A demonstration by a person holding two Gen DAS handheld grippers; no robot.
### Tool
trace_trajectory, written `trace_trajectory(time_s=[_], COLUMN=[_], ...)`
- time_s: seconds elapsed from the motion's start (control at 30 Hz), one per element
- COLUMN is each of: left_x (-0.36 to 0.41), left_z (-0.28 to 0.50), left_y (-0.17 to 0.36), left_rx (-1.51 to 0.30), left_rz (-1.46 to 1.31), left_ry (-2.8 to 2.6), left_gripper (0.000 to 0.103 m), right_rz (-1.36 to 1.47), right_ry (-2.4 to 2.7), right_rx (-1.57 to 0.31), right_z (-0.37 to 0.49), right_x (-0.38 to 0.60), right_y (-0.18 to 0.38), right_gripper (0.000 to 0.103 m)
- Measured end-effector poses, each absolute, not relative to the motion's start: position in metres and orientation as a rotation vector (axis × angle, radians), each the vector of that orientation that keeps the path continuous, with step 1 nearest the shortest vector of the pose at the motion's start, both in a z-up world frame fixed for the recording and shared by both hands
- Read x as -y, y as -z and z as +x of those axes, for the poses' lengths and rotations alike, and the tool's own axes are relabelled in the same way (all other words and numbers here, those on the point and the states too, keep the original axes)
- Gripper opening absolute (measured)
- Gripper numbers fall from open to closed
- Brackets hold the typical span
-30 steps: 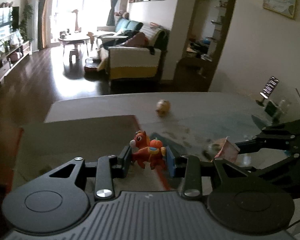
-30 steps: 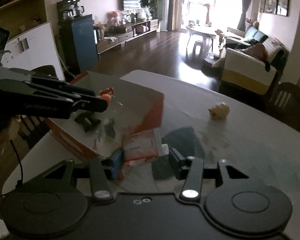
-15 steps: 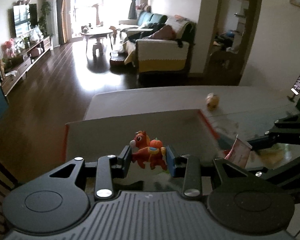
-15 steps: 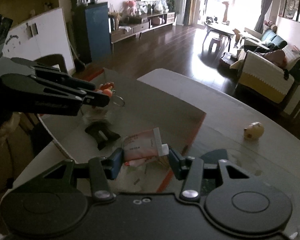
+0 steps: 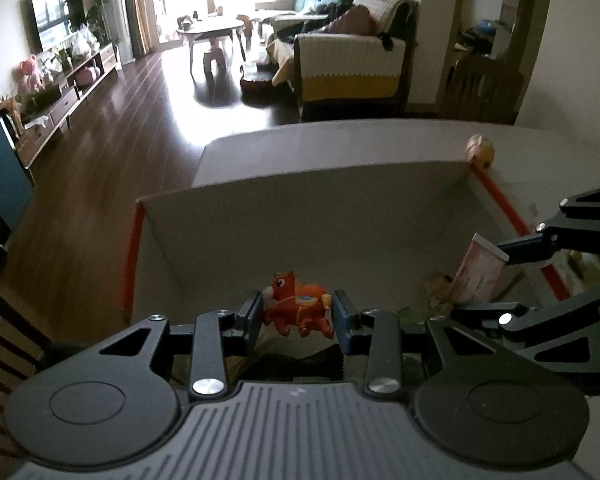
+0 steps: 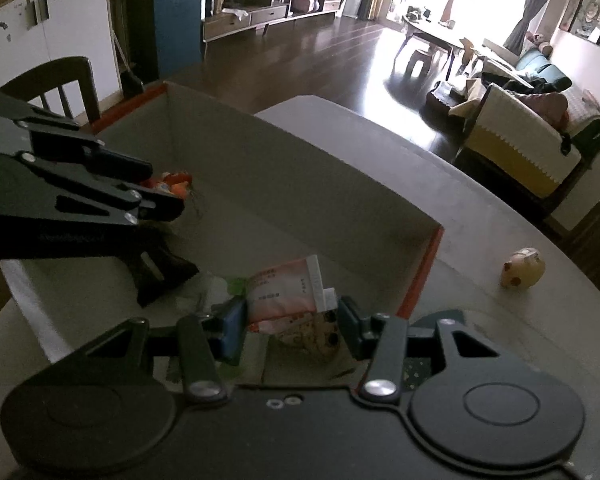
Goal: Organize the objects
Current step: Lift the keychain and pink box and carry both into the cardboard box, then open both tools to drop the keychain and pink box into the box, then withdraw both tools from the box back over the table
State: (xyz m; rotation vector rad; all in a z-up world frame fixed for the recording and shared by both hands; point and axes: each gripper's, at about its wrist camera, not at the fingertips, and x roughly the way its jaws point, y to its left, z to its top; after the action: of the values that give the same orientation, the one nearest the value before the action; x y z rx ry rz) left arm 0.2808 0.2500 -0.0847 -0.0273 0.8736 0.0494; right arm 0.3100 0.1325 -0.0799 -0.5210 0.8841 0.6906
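An orange toy horse [image 5: 296, 310] hangs over the open cardboard box [image 5: 300, 208], and my left gripper [image 5: 298, 315] is shut on it. From the right wrist view the left gripper [image 6: 168, 204] comes in at the left with the horse [image 6: 174, 182] at its tip, inside the box [image 6: 300, 184]. My right gripper [image 6: 292, 322] is shut on a pink tube [image 6: 288, 292] above the box's near right corner. In the left wrist view that tube [image 5: 480, 276] stands between the right gripper's fingers [image 5: 520, 250].
A small tan pig toy [image 6: 524, 273] lies on the grey table [image 6: 500, 340] beyond the box's red edge [image 6: 422, 276]. A black object [image 6: 160, 276] and other small items lie on the box floor. A dark chair [image 6: 60, 80] stands behind the box.
Both grippers have moved left from over the table to over the box, each still holding its object. The box walls now fill the middle of both views.
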Motion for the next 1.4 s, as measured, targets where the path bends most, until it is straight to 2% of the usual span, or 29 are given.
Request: trace_trajectory(time_s=[0.5,0.6,0.67,0.7,0.77,0.83,1.03,1.13,1.4], left_x=[-0.246,-0.246,-0.246,-0.246,-0.246,-0.246,-0.248,-0.249,-0.241], left_z=[0.306,0.305,0.305,0.304,0.302,0.298,0.288,0.284,0.264], left_y=[0.117,0.118,0.118,0.119,0.116,0.111,0.1,0.094,0.071], left_rx=[-1.056,-1.071,-1.083,-1.081,-1.069,-1.048,-1.007,-0.985,-0.918], left_rz=[0.014,0.017,0.008,0.004,0.0,-0.002,-0.022,-0.035,-0.042], left_ry=[-0.009,-0.006,-0.006,-0.009,-0.02,-0.027,-0.052,-0.057,-0.053], left_gripper=[0.036,0.036,0.037,0.039,0.058,0.07,0.071,0.071,0.071], right_rz=[-0.559,-0.561,-0.553,-0.547,-0.543,-0.547,-0.507,-0.474,-0.431], right_ry=[-0.716,-0.719,-0.727,-0.732,-0.735,-0.74,-0.743,-0.75,-0.766], right_rx=[-0.926,-0.922,-0.919,-0.917,-0.904,-0.891,-0.887,-0.879,-0.835], right_z=[0.311,0.31,0.308,0.307,0.306,0.303,0.298,0.295,0.28], right_x=[-0.142,-0.14,-0.137,-0.136,-0.132,-0.13,-0.123,-0.118,-0.101], right_y=[0.094,0.094,0.092,0.091,0.088,0.085,0.076,0.067,0.042], right_gripper=[0.05,0.051,0.055,0.057,0.061,0.062,0.063,0.069,0.073])
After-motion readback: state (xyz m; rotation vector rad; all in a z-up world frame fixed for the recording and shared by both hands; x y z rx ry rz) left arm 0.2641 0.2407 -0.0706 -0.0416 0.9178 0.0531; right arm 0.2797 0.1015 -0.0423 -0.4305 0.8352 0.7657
